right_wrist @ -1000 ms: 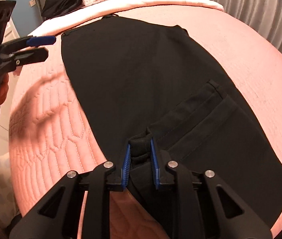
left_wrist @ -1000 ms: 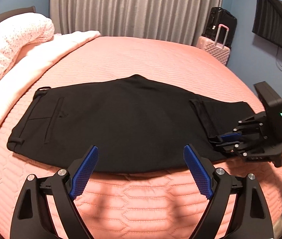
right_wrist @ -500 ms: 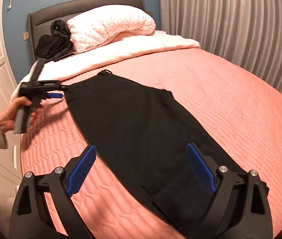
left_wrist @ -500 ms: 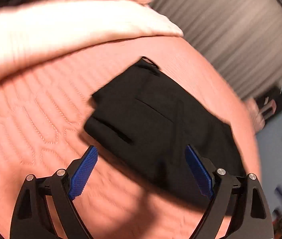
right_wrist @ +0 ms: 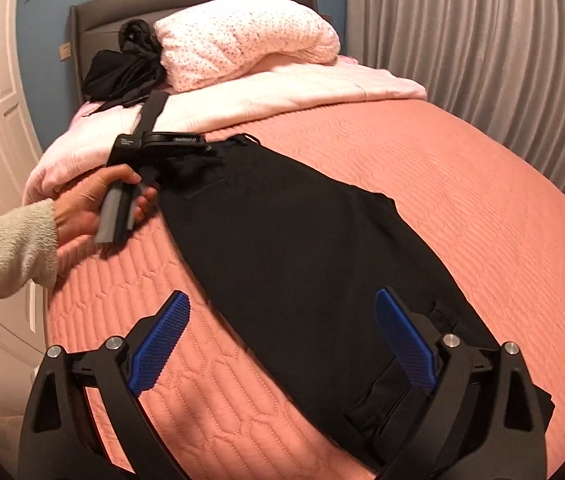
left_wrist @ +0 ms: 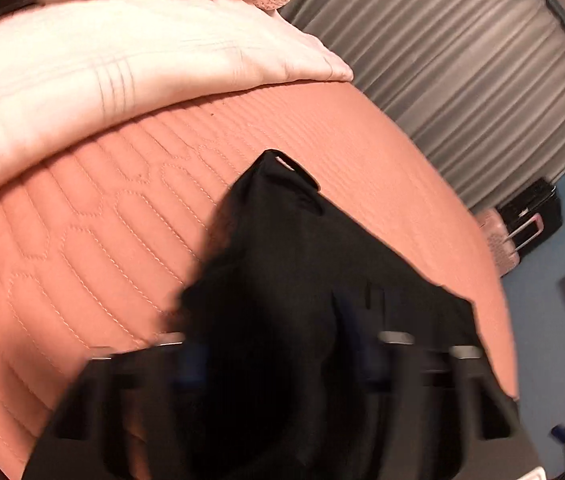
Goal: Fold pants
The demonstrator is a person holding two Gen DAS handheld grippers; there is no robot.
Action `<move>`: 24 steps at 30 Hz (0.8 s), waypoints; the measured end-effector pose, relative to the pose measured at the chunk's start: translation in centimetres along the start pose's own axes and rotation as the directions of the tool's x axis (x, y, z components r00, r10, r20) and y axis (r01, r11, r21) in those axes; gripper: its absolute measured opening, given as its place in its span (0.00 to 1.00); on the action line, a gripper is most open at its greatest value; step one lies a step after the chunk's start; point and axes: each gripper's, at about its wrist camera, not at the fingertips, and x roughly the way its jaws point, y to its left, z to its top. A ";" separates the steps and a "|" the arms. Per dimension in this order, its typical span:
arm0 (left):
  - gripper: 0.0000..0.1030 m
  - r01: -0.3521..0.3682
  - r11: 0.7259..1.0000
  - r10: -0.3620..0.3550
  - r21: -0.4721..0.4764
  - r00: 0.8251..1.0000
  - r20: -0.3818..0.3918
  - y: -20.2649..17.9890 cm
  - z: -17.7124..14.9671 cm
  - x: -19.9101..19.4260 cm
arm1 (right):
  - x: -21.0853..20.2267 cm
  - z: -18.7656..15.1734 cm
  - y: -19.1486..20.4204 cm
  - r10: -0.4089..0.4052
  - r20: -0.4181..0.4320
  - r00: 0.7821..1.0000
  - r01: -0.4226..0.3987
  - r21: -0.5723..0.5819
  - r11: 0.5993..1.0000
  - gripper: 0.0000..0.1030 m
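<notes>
Two grippers sit at opposite ends of the black pants (right_wrist: 314, 248). In its own blurred wrist view, the left gripper (left_wrist: 274, 356) shows dark cloth bunched between and over its fingers; whether the jaws have closed on it cannot be told. From the right wrist view that gripper (right_wrist: 186, 148) sits at the waistband corner, touching the fabric. The right gripper (right_wrist: 282, 336) hangs with jaws spread wide, holding nothing, just above the folded-back hem end. Beyond the jaws the pants lie flat along the pink quilted bedspread (right_wrist: 462, 200), with a white blanket (right_wrist: 282, 92) and a speckled pillow (right_wrist: 242, 44) further off. The fabric looks soft, light and limp, so it should sag and slide on itself; pinching all layers at an edge or corner seems the surest hold.
</notes>
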 end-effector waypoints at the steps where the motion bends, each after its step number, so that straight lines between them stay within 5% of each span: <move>1: 0.33 -0.006 0.999 0.005 0.034 1.000 0.018 -0.4 -0.2 -0.4 | 0.0 -0.1 -0.4 -0.007 -0.001 1.000 0.007 0.018 1.000 0.90; 5: 0.23 -0.086 0.962 0.057 0.261 0.991 0.119 -5.3 -0.5 -2.5 | -0.8 -1.1 -3.6 -0.050 0.020 0.999 0.046 0.130 0.990 0.90; 11: 0.18 -0.018 0.866 -0.070 0.499 0.985 0.159 -17.5 -2.8 -5.5 | -3.3 -3.3 -9.3 -0.132 0.035 0.991 0.116 0.295 0.948 0.90; 16: 0.18 0.133 0.740 -0.228 0.659 0.972 0.060 -28.9 -7.7 -5.3 | -6.9 -6.7 -14.7 -0.238 0.044 0.970 0.200 0.407 0.891 0.90; 19: 0.18 0.206 0.636 -0.294 0.743 0.956 -0.014 -35.4 -12.6 -5.0 | -9.3 -8.9 -17.3 -0.298 0.043 0.954 0.247 0.453 0.856 0.90; 22: 0.17 0.349 0.575 -0.366 0.740 0.919 -0.148 -40.8 -17.1 -3.3 | -12.0 -12.1 -20.3 -0.378 0.005 0.926 0.330 0.477 0.815 0.90; 24: 0.01 0.379 0.531 -0.382 0.758 0.905 -0.185 -43.8 -20.4 -2.3 | -13.4 -13.8 -21.4 -0.405 -0.013 0.914 0.363 0.474 0.803 0.90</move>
